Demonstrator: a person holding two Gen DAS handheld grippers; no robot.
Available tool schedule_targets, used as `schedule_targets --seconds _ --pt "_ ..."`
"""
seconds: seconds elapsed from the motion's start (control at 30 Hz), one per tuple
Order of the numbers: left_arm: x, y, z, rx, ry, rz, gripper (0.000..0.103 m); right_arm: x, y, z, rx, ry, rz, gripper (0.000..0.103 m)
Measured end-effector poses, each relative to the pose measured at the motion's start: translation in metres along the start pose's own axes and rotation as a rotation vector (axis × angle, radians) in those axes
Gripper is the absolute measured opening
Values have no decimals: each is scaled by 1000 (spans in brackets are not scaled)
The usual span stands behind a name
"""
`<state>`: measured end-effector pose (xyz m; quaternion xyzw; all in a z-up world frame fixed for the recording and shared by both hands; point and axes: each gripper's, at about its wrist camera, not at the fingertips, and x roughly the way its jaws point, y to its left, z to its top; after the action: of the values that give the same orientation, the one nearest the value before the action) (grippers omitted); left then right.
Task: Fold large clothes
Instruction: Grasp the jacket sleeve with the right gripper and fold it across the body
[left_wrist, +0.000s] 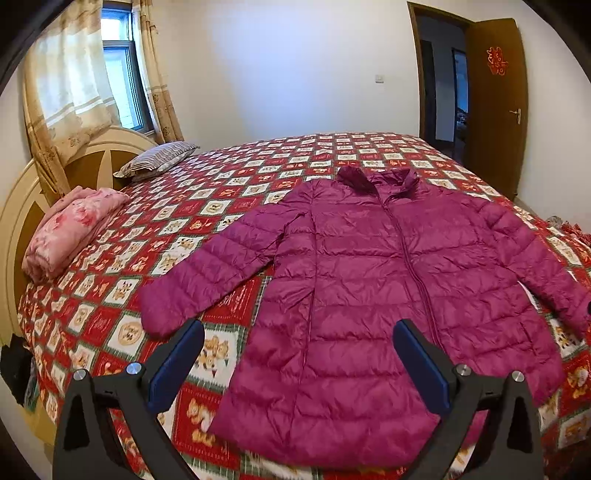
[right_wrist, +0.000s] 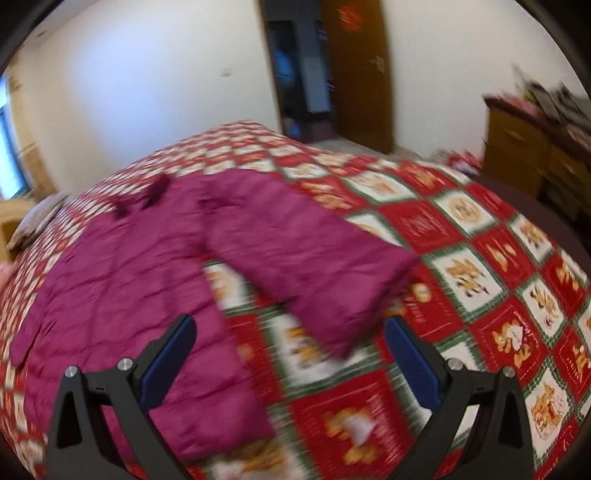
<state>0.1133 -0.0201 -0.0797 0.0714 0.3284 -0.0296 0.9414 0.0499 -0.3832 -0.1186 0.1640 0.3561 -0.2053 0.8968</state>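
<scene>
A magenta quilted puffer jacket (left_wrist: 369, 280) lies flat and zipped on the bed, collar toward the far side, both sleeves spread outward. My left gripper (left_wrist: 297, 338) is open, hovering above the jacket's hem near its lower left side, holding nothing. In the blurred right wrist view the same jacket (right_wrist: 122, 280) fills the left, and its sleeve (right_wrist: 310, 269) stretches toward the near right. My right gripper (right_wrist: 290, 332) is open just in front of the sleeve cuff, with nothing between its fingers.
The bed wears a red and white bear-patterned quilt (left_wrist: 110, 332). A folded pink blanket (left_wrist: 70, 229) and a striped pillow (left_wrist: 155, 160) lie by the headboard. An open wooden door (left_wrist: 495, 107) stands beyond; a wooden dresser (right_wrist: 532, 147) sits at the right.
</scene>
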Motion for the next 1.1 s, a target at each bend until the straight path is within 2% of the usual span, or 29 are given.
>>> schedule_targets --seconds 0.23,0.3,0.37,0.43,0.5,0.53,0.6,0.77,0.87,0.97,1.1 --pt "43 -4 20 -7 22 14 102 51 -44 25 106 58 -63 96" --pt "56 -8 24 6 27 33 102 63 -50 26 116 83 -72 83" --pt "67 -11 26 23 43 41 102 74 -56 27 130 110 -45 75" --pt "78 -13 27 47 66 44 102 77 -56 27 115 99 -47 67" --pt "85 -12 29 64 79 38 102 77 -54 29 90 97 -23 39" --pt "88 -11 30 71 89 32 102 78 -53 30 84 100 -10 36" --pt "94 -5 36 79 107 22 102 78 -51 35 56 97 11 20" --pt "107 17 52 52 135 33 102 65 -34 56 -10 33 20 15" --pt "107 32 62 41 116 61 102 48 -4 73 -84 -27 35 14" --pt "110 43 70 25 115 59 102 37 43 87 -176 -80 68 14" --pt "115 53 70 19 119 68 102 35 118 88 -310 -119 127 14"
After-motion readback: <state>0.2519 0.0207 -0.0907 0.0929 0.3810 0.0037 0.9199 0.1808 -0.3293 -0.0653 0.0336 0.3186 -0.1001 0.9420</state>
